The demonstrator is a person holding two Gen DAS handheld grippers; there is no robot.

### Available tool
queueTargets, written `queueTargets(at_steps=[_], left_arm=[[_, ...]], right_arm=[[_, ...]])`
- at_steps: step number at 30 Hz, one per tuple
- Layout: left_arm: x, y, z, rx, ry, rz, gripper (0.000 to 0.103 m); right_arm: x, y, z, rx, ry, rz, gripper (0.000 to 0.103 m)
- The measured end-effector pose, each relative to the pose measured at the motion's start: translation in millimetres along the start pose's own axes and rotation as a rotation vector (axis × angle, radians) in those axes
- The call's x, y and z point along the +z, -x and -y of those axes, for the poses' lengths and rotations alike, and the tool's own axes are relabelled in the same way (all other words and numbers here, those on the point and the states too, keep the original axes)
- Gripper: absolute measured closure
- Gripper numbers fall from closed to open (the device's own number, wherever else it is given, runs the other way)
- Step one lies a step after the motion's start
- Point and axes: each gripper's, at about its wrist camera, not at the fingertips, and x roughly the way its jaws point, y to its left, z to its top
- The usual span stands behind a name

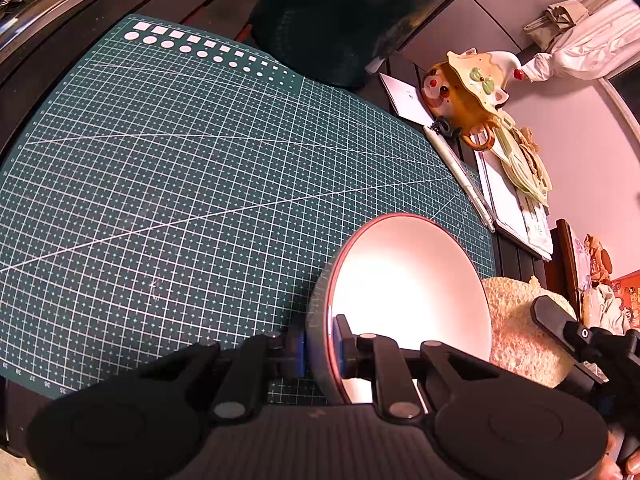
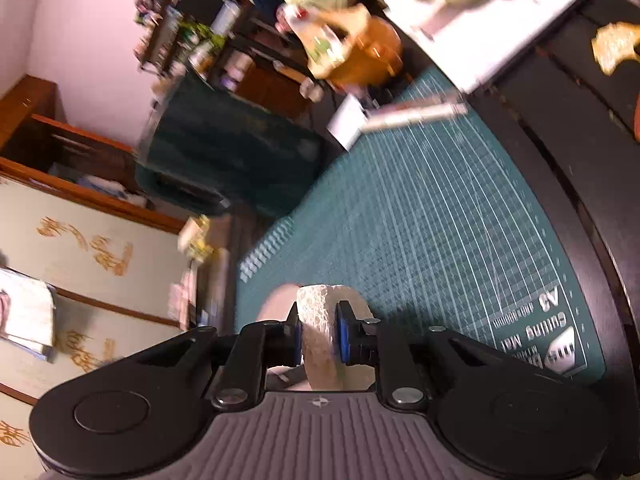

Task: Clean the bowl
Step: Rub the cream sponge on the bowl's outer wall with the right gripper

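bowl (image 1: 408,280) rim in left gripper (image 1: 320,344), sponge (image 2: 318,332) in right gripper (image 2: 318,336)

Warm, pinkish indoor light here, and we get heavy fisheye bending with dark corners in both views. The left wrist view is sharp, but the inside of the bowl (image 1: 408,292) is blown out to a white glare. The right wrist view is smeared with motion blur: the grid on the cutting mat (image 2: 420,220) streaks and the background clutter is mushy.

Pink wall (image 1: 580,152), dark table (image 2: 560,128), wooden shelf (image 2: 60,140).
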Motion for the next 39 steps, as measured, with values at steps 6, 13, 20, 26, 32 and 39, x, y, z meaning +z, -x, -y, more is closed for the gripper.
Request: queueTargets(at_steps=[6,13,20,26,32,39], left_arm=[[2.8,-1.9,3.1,-0.003,0.004,0.000,0.089],[13.2,0.3,8.2,-0.007,0.007,-0.003,0.089],[20.6,0.7,16.7,-0.003,0.007,-0.002,0.089],[27.0,1.5,25.6,-0.003,0.005,-0.001,0.089],[32.7,1.9,30.8,-0.007,0.009,-0.002,0.089],[33.5,4.1,18.1,-0.008,0.010,-0.001,0.089]], right_arm=[[-1.7,-8.0,4.7,-0.029,-0.016,-0.037,0.085],[-4.7,-11.1,3.8,-0.034,-0.002,-0.039,0.085],[-4.0,-7.9,2.0,-0.016,0.006,-0.027,0.085],[0.3,-0.5,-0.6,-0.005,0.006,-0.013,0.085],[-4.0,-7.3,-3.5,-0.045,0.035,-0.041,0.085],[-4.8,-13.0,2.2,-0.058,0.018,-0.058,0.085]])
